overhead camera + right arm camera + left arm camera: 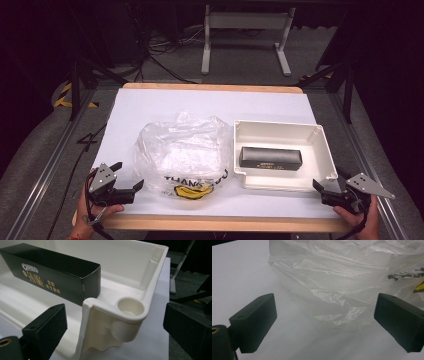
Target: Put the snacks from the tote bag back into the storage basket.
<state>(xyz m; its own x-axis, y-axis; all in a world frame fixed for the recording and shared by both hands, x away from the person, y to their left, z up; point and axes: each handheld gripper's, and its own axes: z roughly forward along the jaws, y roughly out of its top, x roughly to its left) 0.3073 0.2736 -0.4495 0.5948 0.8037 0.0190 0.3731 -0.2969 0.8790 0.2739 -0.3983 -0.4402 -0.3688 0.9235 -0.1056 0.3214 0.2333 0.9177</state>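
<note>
Left gripper (131,176) rests at the near left table edge, jaws spread wide and empty, facing the crumpled plastic bag (181,152) that lies on the white table (150,105) just ahead; right gripper (327,186) sits at the near right corner of the white tray (325,145), jaws likewise apart with nothing between them; black box (271,157) lies flat inside the tray, apart from both grippers. Risks, as judged: thin film may slip or tear if pinched on a single layer; bag mouth not discernible, so a grab could close it; right jaws straddle the tray's corner post (130,306), so closing here would seize the tray, not the box; light tray could skid.
</note>
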